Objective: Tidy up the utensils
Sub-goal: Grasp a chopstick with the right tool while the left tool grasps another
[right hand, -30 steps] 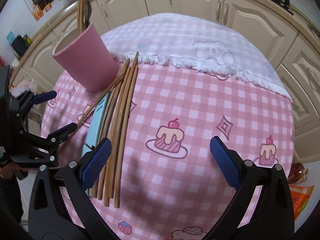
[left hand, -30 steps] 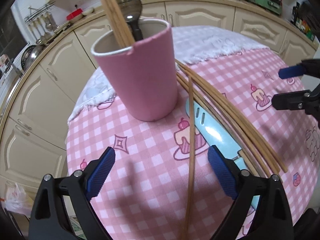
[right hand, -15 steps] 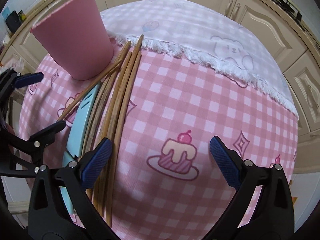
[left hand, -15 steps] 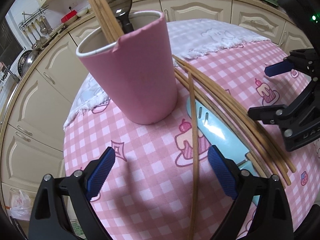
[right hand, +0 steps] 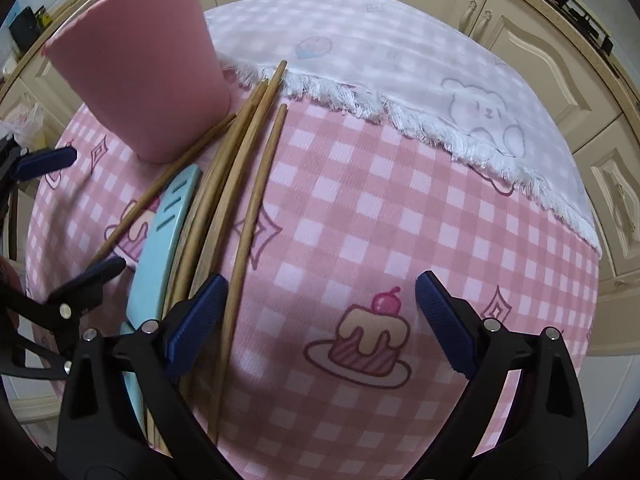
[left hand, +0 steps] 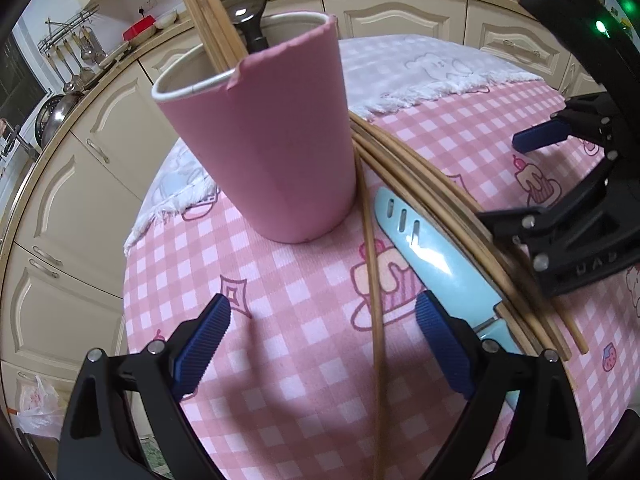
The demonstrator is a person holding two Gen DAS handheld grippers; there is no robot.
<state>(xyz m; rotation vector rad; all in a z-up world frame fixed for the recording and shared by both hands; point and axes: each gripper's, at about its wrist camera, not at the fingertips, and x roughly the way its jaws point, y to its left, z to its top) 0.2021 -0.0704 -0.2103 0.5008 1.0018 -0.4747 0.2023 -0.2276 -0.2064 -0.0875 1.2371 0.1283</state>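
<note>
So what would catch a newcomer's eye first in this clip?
The tall pink cup standing on the pink checked tablecloth, with chopsticks and a dark spoon poking out of it. Beside it lies a fan of loose chopsticks next to a pale blue knife. The right tool hovers over them, jaws closing, nothing held.
</note>
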